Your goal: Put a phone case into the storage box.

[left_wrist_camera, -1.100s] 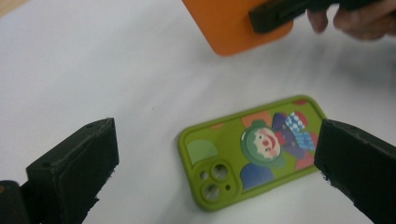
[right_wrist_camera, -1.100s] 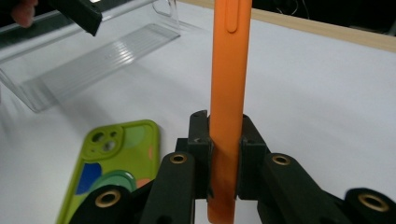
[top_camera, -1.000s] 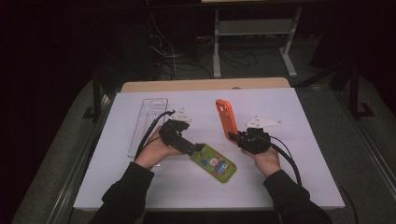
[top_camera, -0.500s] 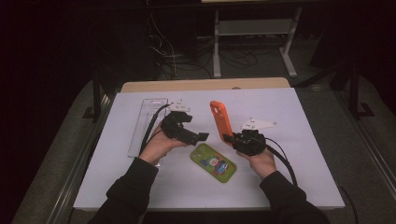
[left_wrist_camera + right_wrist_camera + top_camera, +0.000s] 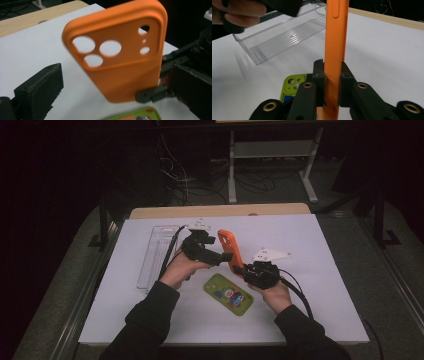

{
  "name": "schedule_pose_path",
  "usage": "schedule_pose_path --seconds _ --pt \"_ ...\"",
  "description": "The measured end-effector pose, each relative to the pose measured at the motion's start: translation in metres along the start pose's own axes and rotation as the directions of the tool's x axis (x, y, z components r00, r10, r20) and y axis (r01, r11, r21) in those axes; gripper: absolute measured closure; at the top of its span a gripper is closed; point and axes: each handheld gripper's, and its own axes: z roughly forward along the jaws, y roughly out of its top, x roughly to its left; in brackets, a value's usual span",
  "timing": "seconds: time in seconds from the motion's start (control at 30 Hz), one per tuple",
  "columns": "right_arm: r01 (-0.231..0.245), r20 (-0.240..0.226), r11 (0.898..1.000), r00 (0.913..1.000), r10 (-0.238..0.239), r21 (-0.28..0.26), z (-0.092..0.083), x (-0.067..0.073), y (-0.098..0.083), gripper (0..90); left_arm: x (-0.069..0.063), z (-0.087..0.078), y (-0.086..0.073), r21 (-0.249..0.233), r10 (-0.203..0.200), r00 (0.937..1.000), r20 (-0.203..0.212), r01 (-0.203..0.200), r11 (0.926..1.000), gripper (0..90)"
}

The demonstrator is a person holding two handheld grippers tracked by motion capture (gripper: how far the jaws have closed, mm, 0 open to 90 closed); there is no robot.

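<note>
Right gripper [image 5: 239, 268] is clamped on the lower end of an orange phone case [image 5: 230, 247]; in the right gripper view both pads pinch the case's thin edge [image 5: 335, 50], case standing upright above the table. Left gripper [image 5: 226, 257] sits just beside the case from the person's left, jaws spread wide. In the left gripper view the case's back with its camera cutouts [image 5: 120, 55] hangs between the two pads, neither touching it. A green phone case [image 5: 228, 294] with a printed picture lies flat on the white table [image 5: 325, 290], nearer the front edge, below and between the two grippers. A clear plastic tray [image 5: 156, 254] lies lengthwise near the table's left edge, left of the left hand [image 5: 176, 270]. Right hand [image 5: 272, 290] is close to the green case's right end; can't tell if it touches.
</note>
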Motion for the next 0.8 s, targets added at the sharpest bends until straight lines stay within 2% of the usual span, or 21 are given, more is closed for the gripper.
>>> schedule_pose_path --seconds 0.23,0.57,0.73,0.8 --pt "0.006 -0.007 1.0 1.0 -0.006 -0.006 0.001 0.003 0.001 78.1 -0.004 0.012 0.001 -0.012 -0.006 0.9995 0.032 0.007 0.9999 0.0" --pt "0.006 -0.011 1.0 0.9999 -0.006 -0.003 0.002 0.004 0.0 78.1 -0.003 0.017 0.001 -0.027 -0.027 0.999 0.036 0.028 0.9992 0.0" --pt "0.003 -0.01 1.0 0.9999 -0.003 -0.001 0.002 0.004 0.0 78.1 -0.001 0.014 0.001 -0.047 -0.031 0.9989 0.034 0.032 0.9984 8.8" --pt "0.006 -0.009 1.0 0.9999 -0.006 -0.001 0.002 0.004 0.0 78.1 -0.002 0.015 0.001 -0.048 -0.035 0.9987 0.036 0.037 0.9982 9.5"
